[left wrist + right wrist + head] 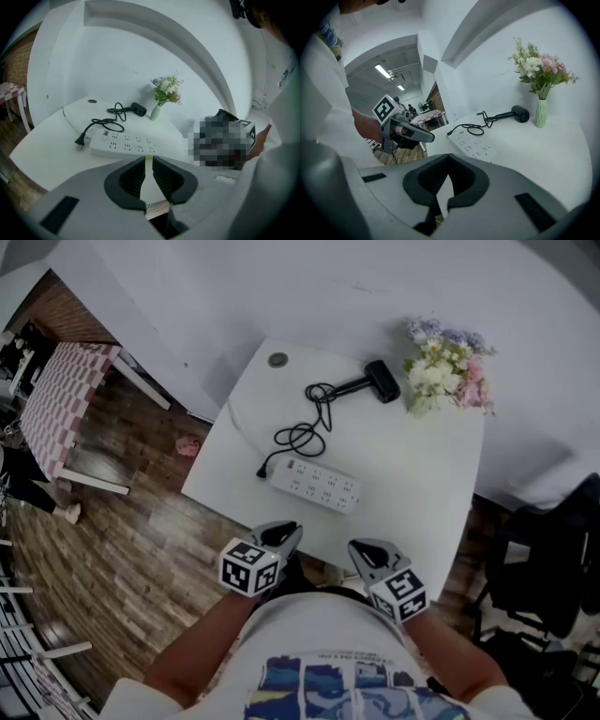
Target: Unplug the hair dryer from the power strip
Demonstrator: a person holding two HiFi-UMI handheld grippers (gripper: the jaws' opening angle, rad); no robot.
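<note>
A white power strip (pixel 319 486) lies on the white table (pixel 422 484). The black hair dryer (pixel 380 381) rests at the back, and its cord (pixel 314 423) coils toward the strip. The black plug (pixel 263 471) lies on the table just off the strip's left end, in no socket; the left gripper view shows the plug (pixel 79 140) beside the strip (pixel 124 145). My left gripper (pixel 291 532) hovers at the near table edge, jaws a narrow gap apart, nothing between them. My right gripper (pixel 361 549) hangs beside it, tips touching and empty.
A vase of flowers (pixel 448 376) stands at the back right next to the dryer. A round cable grommet (pixel 277 360) sits at the back left corner. A black chair (pixel 553 559) is off the table's right side, and wooden floor (pixel 141 549) lies to the left.
</note>
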